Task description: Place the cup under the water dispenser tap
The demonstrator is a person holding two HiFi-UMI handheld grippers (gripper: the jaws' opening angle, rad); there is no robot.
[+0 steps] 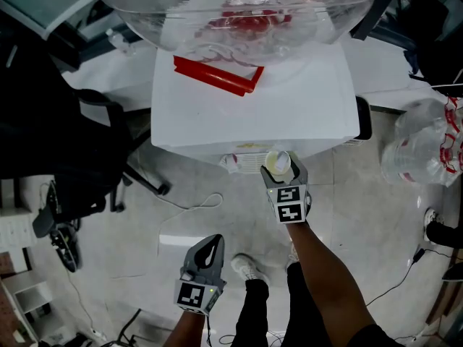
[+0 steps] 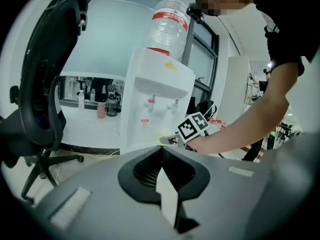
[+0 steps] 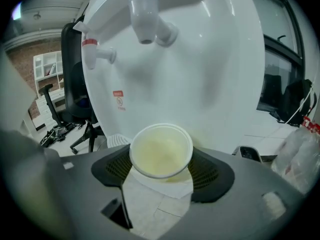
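A pale, empty plastic cup (image 3: 161, 150) sits upright between the pads of my right gripper (image 3: 162, 162), which is shut on it. The cup is in front of the white water dispenser (image 3: 200, 74), below and slightly right of its white tap (image 3: 145, 14); a red-tipped tap (image 3: 92, 51) is further left. From the head view, the cup (image 1: 277, 163) and right gripper (image 1: 282, 170) are at the dispenser's front edge (image 1: 253, 147). My left gripper (image 1: 214, 243) hangs lower and to the left, away from the dispenser, shut with nothing in it. In the left gripper view its pads (image 2: 162, 153) meet.
A large water bottle (image 2: 167, 26) tops the dispenser. A black office chair (image 1: 87, 143) stands to the left, and a clear bag with bottles (image 1: 427, 143) to the right. Cables run across the floor (image 1: 195, 204). The drip tray grille (image 3: 117, 140) shows left of the cup.
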